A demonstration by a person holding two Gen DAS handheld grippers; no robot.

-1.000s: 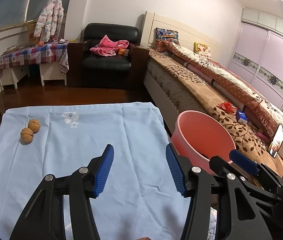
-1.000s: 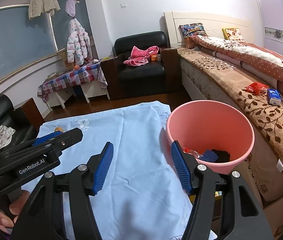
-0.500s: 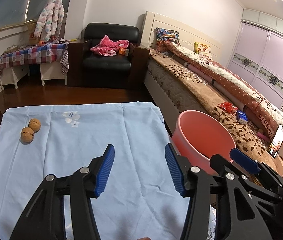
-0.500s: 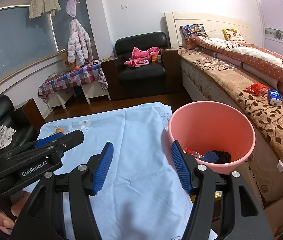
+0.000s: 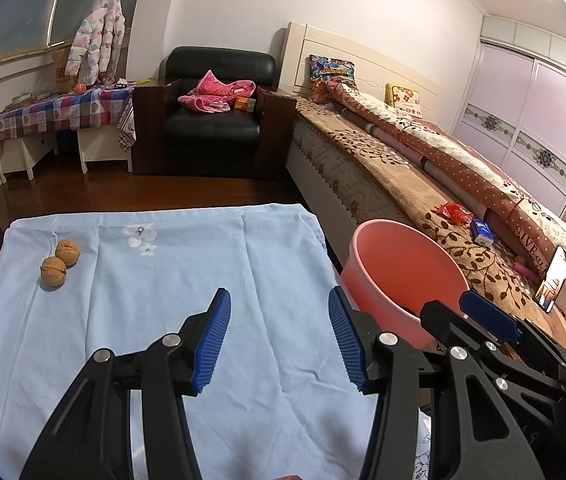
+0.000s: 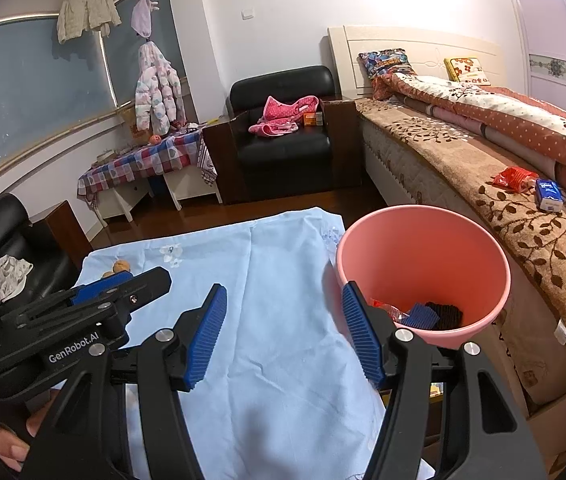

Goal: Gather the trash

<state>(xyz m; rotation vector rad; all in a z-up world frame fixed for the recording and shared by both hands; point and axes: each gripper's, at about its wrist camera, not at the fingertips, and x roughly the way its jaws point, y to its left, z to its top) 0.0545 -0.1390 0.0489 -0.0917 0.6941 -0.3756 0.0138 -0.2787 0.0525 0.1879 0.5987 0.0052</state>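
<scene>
A: Why are the two walnuts sitting way out at ten o'clock on the blue cloth?

B: They touch each other near the cloth's far left corner, well apart from both tools. My guess is they're the trash left to collect. The left gripper hangs over the bare middle of the cloth, its jaws closing a little with nothing between them, though they're wide apart all the same.

A: And the other one?

B: The right gripper is spread wide and empty too, with one blue pad just in front of the pink bin. The bin stands at two o'clock, just off the cloth's right edge, probably so things can be dropped in without a long reach. It already holds a red wrapper and some dark pieces.

A: The surface?

B: A wrinkled pale blue sheet with a small flower print, over a table. Dark wood floor beyond.

A: The room?

B: Checked table at eleven o'clock, black armchair at twelve, a long bed from one to three.
</scene>
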